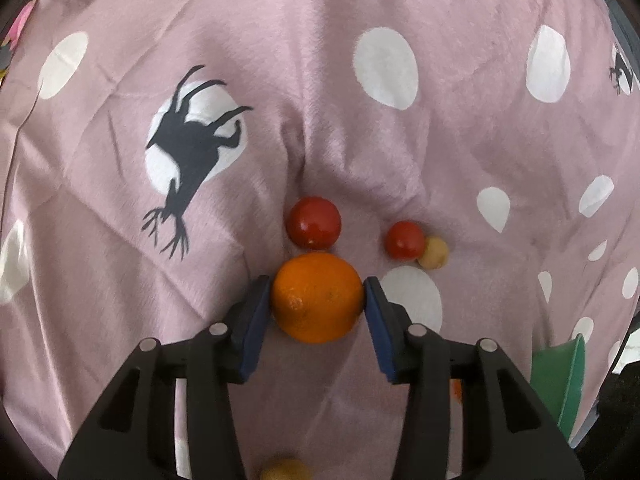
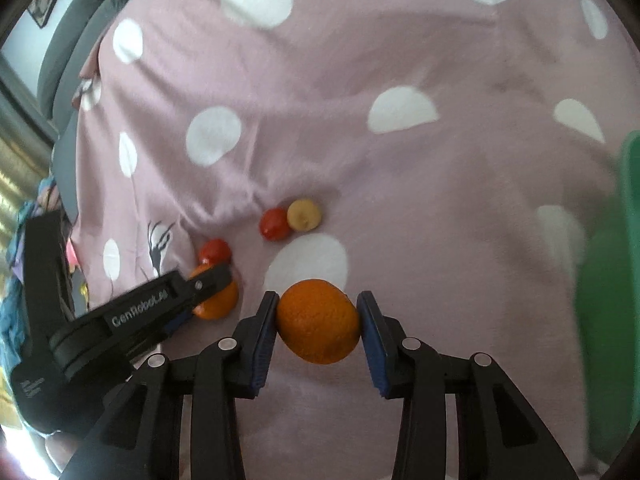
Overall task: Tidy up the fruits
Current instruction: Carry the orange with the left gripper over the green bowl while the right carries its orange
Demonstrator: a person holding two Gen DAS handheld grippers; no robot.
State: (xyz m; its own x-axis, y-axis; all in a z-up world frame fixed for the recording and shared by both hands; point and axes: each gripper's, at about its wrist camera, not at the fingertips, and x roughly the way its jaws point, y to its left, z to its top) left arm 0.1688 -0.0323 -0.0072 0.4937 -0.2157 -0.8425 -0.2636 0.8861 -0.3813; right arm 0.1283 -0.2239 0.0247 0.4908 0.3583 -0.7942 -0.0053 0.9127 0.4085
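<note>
My left gripper (image 1: 318, 286) is shut on an orange (image 1: 316, 300) that rests on the pink dotted cloth (image 1: 400, 152); both blue pads press its sides. In the right wrist view that same left gripper (image 2: 214, 286) comes in from the left, covering part of its orange (image 2: 218, 304). My right gripper (image 2: 318, 306) is shut on a second orange (image 2: 318, 326), one pad touching each side. Beyond lie a large red fruit (image 1: 315, 222), a small red fruit (image 1: 405, 240) and a tan fruit (image 1: 434, 254) touching it. All three also show in the right wrist view: the large red fruit (image 2: 216, 250), the small red fruit (image 2: 274, 223), the tan fruit (image 2: 305, 215).
A green bowl (image 1: 560, 376) stands at the right, and its wall (image 2: 608, 280) looms blurred in the right wrist view. Another yellowish fruit (image 1: 284, 472) peeks out below my left gripper. The cloth is creased around the fruits. A grey cushion edge (image 2: 80, 32) lies far left.
</note>
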